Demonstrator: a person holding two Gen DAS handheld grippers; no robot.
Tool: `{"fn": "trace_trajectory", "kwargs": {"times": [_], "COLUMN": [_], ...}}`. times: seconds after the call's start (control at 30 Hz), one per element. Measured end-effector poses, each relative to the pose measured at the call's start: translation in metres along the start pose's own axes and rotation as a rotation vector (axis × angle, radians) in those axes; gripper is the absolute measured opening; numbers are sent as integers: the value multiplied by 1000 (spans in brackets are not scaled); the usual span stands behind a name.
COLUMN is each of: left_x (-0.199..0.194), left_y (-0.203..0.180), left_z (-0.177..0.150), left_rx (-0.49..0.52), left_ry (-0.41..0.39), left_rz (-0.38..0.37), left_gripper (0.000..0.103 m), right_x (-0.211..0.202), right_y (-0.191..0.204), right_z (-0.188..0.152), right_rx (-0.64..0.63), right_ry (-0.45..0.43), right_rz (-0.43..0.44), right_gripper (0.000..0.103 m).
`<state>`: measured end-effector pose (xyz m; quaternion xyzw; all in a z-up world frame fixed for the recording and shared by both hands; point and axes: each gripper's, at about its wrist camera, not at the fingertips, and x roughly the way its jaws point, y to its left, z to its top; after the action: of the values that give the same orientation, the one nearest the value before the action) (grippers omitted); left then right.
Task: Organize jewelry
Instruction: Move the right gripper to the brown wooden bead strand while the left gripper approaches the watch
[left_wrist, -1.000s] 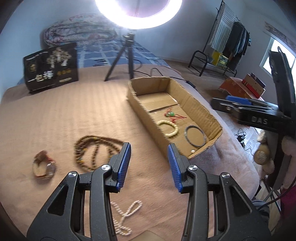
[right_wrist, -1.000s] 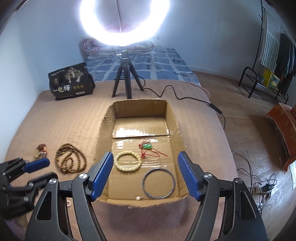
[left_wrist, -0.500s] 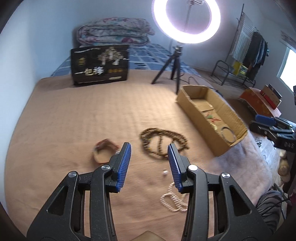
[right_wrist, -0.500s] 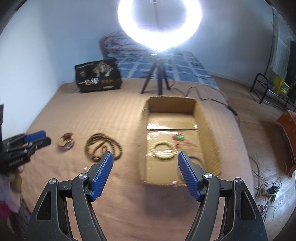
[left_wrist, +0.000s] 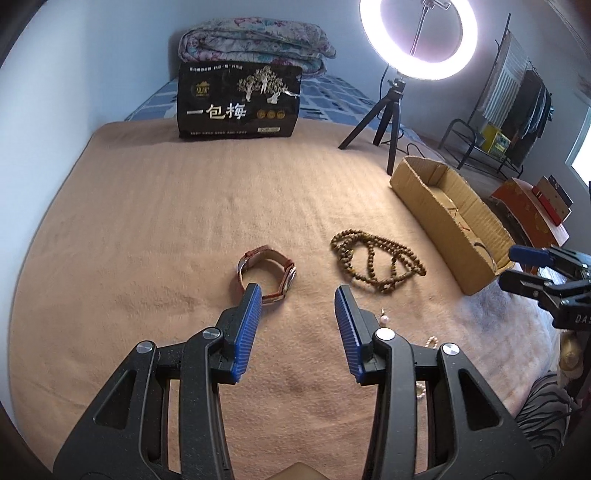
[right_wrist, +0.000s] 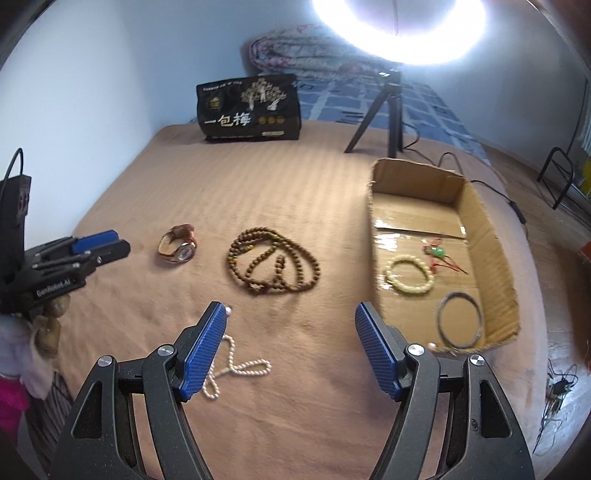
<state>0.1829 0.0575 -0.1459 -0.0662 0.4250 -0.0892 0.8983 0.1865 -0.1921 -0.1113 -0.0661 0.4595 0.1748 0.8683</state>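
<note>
A brown-strap watch (left_wrist: 266, 274) lies on the tan blanket just ahead of my open, empty left gripper (left_wrist: 298, 295); it also shows in the right wrist view (right_wrist: 178, 248). A brown bead necklace (left_wrist: 376, 260) (right_wrist: 273, 266) lies to its right. A white pearl necklace (right_wrist: 232, 363) lies under my open, empty right gripper (right_wrist: 291, 314). The cardboard box (right_wrist: 495, 236) (left_wrist: 436, 206) holds a cream bead bracelet (right_wrist: 409, 274), a grey bangle (right_wrist: 460, 324) and a green pendant on red cord (right_wrist: 437, 253).
A black snack bag (left_wrist: 238, 101) stands at the blanket's far edge. A ring light on a tripod (left_wrist: 388, 114) stands behind the box. A folded quilt (left_wrist: 255, 42) lies beyond. The bed's edge drops off right of the box.
Both grippers have swung left, away from the box. The left now faces the watch, the right the bead and pearl necklaces. Both stayed open.
</note>
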Motion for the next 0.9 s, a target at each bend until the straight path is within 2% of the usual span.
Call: {"fn": "trace_trajectory", "kwargs": {"times": [0.4, 0.67, 0.9], "left_x": [23, 31, 40], "left_y": [13, 13, 18], "left_z": [-2, 1, 3], "left_rx": [-6, 10, 19], "left_ry": [27, 24, 32], "left_rz": [-29, -41, -43], "left_gripper": [42, 42, 41], "right_x": [66, 94, 124], "right_y": [21, 13, 7], "right_z": [25, 52, 68], "right_rx": [55, 205, 311], "right_ry": [152, 199, 256], "right_rz": [47, 88, 84], "right_gripper": [72, 72, 72]}}
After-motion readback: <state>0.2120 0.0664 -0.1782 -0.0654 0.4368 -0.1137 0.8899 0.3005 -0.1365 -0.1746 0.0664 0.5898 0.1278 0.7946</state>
